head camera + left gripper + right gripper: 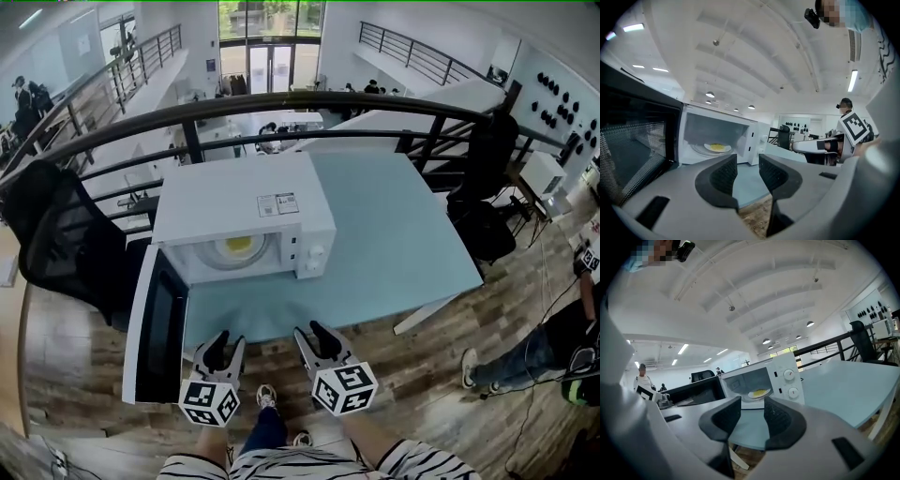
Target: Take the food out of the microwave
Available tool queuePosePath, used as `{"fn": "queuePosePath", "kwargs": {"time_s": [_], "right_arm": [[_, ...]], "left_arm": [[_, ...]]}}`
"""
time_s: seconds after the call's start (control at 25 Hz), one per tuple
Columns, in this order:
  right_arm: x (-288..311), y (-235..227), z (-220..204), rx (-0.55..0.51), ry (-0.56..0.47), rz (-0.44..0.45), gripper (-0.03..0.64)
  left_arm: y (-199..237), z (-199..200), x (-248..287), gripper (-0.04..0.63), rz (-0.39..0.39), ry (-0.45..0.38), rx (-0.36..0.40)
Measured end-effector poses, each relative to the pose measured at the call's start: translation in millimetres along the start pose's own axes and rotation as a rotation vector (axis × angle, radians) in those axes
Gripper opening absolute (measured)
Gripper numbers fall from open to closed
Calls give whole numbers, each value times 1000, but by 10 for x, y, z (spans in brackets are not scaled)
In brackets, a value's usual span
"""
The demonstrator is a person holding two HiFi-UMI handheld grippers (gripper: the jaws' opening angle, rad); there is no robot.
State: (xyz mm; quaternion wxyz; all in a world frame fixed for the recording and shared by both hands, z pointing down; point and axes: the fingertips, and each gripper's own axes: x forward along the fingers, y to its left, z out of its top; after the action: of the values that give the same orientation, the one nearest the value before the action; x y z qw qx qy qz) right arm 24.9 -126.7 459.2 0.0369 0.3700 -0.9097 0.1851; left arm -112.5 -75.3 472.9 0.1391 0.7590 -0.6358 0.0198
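A white microwave stands on the pale blue tabletop in the centre of the head view. Its door is swung wide open towards the lower left of the frame. Inside the lit cavity, a white plate carries the yellow food, resting on the turntable. The left gripper and right gripper sit side by side at the bottom centre, just short of the tabletop's near edge, over the wooden floor, both aimed at the open cavity. In the left gripper view its fingers stand apart with nothing between them, and the food shows beyond them at centre left. In the right gripper view the fingers are likewise spread and empty, with the food just above them and the two knobs to its right.
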Motion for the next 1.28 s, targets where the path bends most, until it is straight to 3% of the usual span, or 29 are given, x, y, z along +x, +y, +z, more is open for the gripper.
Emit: {"fn": "queuePosePath", "kwargs": {"time_s": [0.6, 1.28], "right_arm": [[1109, -237, -83, 10, 14, -23, 152], [1990, -414, -241, 63, 12, -63, 152]], "left_arm": [[705, -73, 829, 124, 71, -11, -59], [1363, -45, 1530, 124, 97, -28, -88]]}}
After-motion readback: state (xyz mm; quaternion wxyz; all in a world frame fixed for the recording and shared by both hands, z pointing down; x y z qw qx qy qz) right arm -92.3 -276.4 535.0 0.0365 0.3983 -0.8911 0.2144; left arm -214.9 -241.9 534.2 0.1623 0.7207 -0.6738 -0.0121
